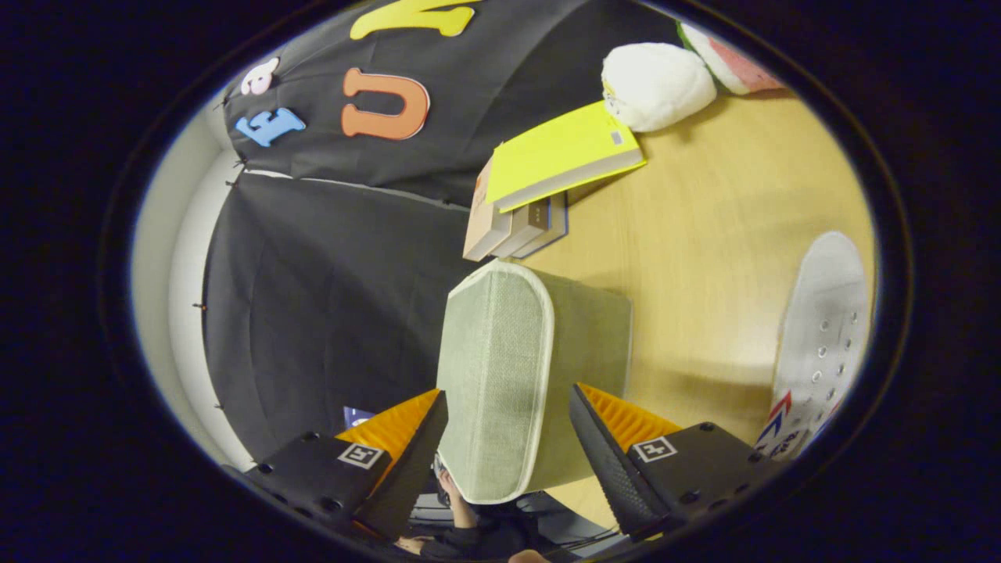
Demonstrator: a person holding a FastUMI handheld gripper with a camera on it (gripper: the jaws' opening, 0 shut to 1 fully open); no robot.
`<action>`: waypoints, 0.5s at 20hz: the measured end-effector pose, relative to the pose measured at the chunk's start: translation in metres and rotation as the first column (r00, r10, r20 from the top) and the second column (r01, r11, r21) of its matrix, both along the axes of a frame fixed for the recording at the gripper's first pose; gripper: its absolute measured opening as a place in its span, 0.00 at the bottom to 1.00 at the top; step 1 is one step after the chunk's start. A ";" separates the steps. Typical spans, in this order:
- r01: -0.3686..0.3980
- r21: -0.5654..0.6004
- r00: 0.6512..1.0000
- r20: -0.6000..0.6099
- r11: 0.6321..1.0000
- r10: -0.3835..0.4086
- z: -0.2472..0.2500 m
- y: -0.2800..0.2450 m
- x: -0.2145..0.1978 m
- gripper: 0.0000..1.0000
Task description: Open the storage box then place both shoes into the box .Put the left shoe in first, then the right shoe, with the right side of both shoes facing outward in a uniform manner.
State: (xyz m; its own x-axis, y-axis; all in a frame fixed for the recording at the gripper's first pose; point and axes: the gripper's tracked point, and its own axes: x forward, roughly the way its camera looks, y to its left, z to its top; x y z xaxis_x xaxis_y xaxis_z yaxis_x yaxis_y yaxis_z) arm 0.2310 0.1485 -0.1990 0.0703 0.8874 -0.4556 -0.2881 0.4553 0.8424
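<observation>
We are holding the gripper (508, 438) with its fingers apart, straddling the pale green woven fabric storage box with cream piping (500, 375), which is resting on the light wooden bench (704, 234); neither finger seems to be pressing on it, though the view is warped. The white perforated shoe (821, 336) is lying well off to one side. Risk: the soft lid slipping free or the light box dragging. Its red-and-blue markings are not readable.

My gripper (508, 438) fingers spread wide either side of the green fabric storage box (508, 375), not pressing it. White shoe (821, 336) lies well off on the wooden table (704, 227).
</observation>
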 end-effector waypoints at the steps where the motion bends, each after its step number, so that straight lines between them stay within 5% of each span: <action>1: -0.017 0.026 1.000 -0.004 1.000 0.017 0.000 0.005 0.006 1.00; 10: -0.167 0.183 0.982 -0.055 0.969 0.179 -0.006 0.033 0.015 0.98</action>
